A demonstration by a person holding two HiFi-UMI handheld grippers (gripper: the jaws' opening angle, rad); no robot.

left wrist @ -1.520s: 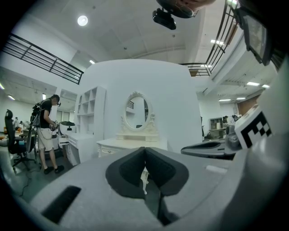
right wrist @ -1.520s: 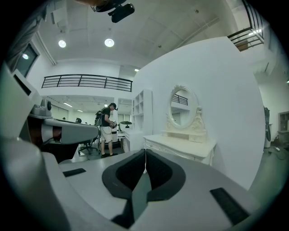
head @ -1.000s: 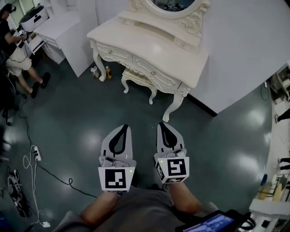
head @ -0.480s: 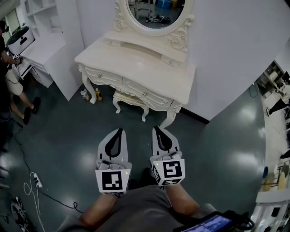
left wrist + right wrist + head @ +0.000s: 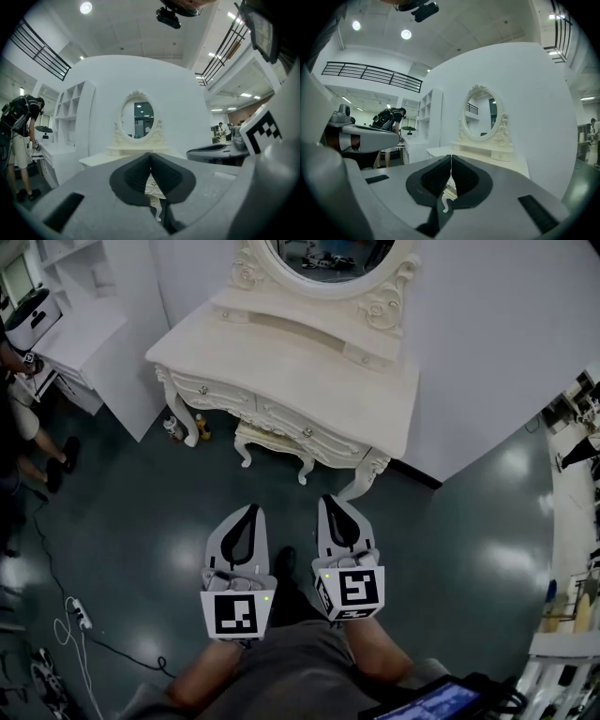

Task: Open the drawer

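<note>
Starting with the largest item, the clerk asks: "What fills the head view?"

Inspector: "Dark glossy floor [image 5: 141, 521], with a white wall [image 5: 506, 352] behind. A cream table [image 5: 309, 371] stands against the wall and carries an oval mirror [image 5: 328, 249]. A white desk [image 5: 84, 334] stands toward that view's left, with a person [image 5: 19, 423] beside it."

Clerk: "And the drawers?"

Inspector: "The drawers [image 5: 295, 425] run along the table's front, just under the top. All sit flush and shut. A stool [image 5: 272, 439] is tucked beneath them. Small bottles [image 5: 202, 427] stand on the floor by the table's left front leg."

Clerk: "The grippers?"

Inspector: "Both are held side by side, low in the head view. They point toward the table and are well apart from it. Left gripper [image 5: 249, 510]: jaws pressed together with nothing between them, as the left gripper view confirms. Right gripper [image 5: 330, 501]: jaws likewise together and empty. Its own view shows the table beyond the closed tips. Neither gripper touches the drawers."
</note>
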